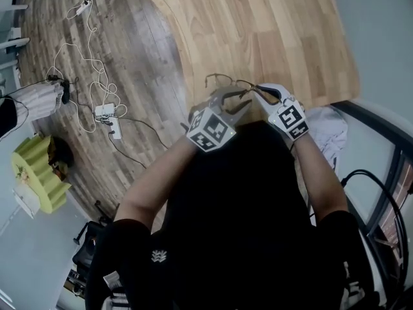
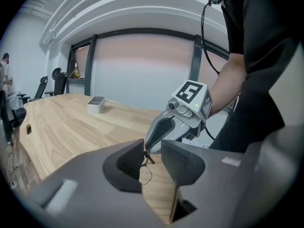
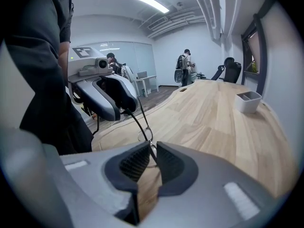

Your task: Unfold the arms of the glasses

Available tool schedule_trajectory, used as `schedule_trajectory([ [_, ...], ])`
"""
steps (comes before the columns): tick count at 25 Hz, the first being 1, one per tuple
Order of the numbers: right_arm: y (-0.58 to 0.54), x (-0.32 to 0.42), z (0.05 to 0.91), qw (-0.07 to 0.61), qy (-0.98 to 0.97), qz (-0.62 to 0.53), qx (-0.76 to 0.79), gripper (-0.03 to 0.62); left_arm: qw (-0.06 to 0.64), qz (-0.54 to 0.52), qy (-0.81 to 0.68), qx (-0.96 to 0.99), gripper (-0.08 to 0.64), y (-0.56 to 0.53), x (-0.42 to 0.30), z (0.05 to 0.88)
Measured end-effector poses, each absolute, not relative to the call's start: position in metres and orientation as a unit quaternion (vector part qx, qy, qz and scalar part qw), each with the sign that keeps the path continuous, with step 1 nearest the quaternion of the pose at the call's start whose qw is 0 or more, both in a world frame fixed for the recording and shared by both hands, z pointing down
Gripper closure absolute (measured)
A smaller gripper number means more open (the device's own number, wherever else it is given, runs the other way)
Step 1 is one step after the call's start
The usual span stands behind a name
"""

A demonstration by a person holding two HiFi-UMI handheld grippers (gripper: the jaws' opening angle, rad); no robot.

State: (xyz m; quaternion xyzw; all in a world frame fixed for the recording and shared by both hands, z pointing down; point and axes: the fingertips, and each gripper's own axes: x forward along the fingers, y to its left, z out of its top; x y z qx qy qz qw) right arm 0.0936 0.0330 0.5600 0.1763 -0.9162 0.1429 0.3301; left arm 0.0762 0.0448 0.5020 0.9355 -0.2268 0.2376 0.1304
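Two grippers meet above the worktop's (image 1: 258,37) near edge. Of these, the left gripper (image 2: 152,152) pinches an arm tip of the glasses (image 3: 138,125), mostly hidden behind its pad. The right gripper (image 3: 151,152) stands narrowly parted around the thin frame wire; the lenses are hard to make out.

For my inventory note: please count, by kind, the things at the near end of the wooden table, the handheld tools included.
glasses: 1
grippers: 2 (left gripper, right gripper)
small box: 1
Total: 4
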Motion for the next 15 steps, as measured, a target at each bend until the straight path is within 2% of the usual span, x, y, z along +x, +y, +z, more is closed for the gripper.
schedule_trajectory([
  [15, 0.035, 0.149, 0.557, 0.315, -0.903, 0.165, 0.241, 0.560, 0.111, 0.240, -0.175, 0.948, 0.440, 0.060, 0.130, 0.486],
])
